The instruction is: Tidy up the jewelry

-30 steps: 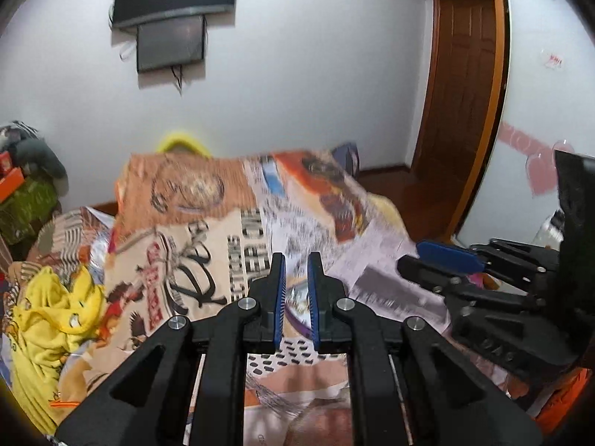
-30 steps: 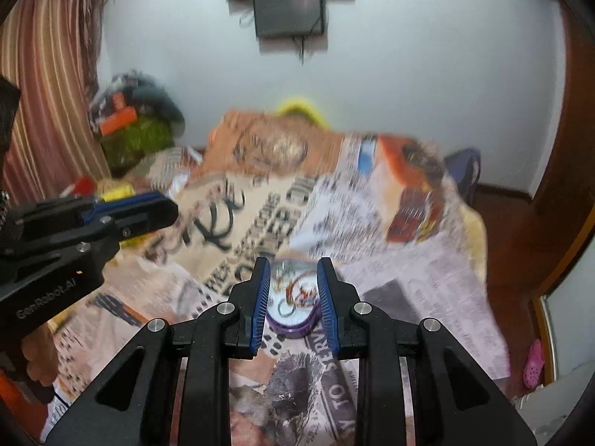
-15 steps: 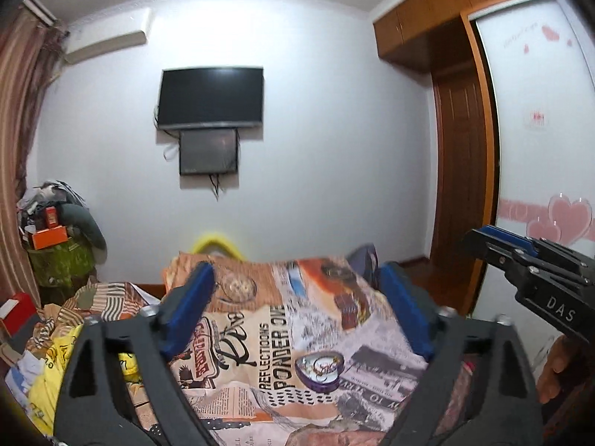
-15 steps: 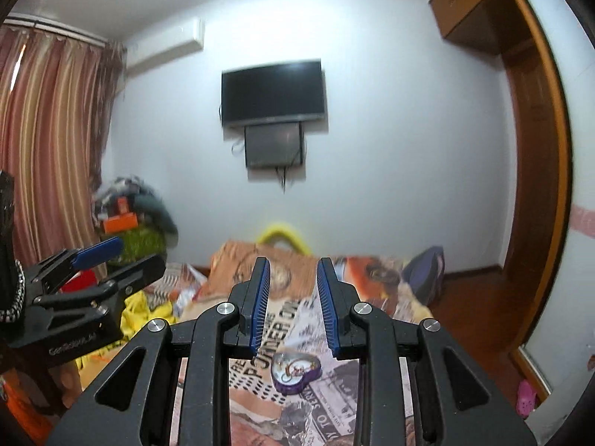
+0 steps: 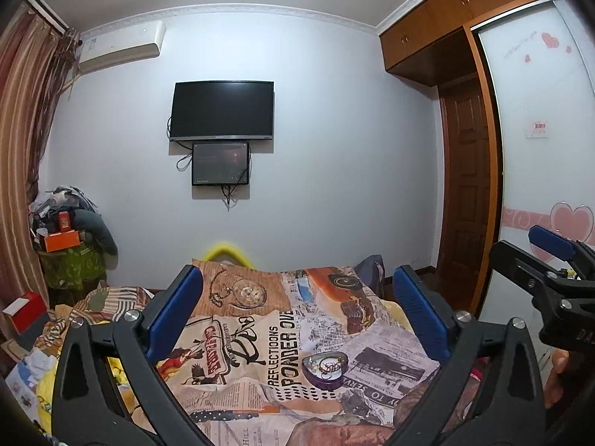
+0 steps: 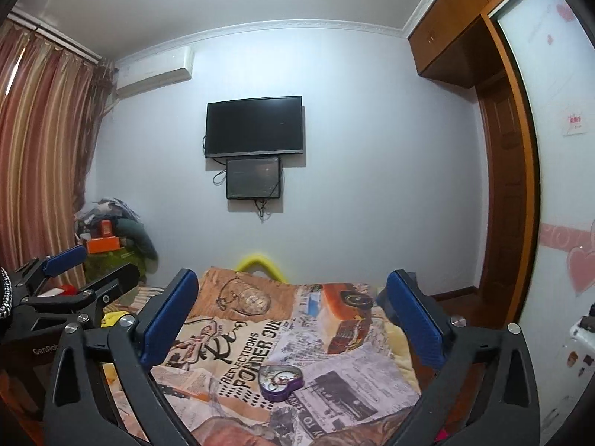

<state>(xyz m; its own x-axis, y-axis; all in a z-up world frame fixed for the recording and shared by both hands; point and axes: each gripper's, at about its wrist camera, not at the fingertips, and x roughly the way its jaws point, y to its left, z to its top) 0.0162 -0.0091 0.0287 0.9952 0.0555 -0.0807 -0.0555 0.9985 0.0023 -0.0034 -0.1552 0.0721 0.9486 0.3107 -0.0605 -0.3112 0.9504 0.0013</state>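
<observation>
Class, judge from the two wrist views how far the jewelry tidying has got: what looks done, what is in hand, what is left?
Done: jewelry lies inside the purple heart-shaped tin on the printed bedspread. In hand: nothing; the left tool and the right tool have just been opening, nothing between the jaws, both clear of the tin. Left: no lid or loose pieces show, so little seems to remain.

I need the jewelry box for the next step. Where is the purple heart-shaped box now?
In both wrist views the purple heart-shaped box lies on the printed bedspread, beside the "PONDER" lettering, untouched.
</observation>
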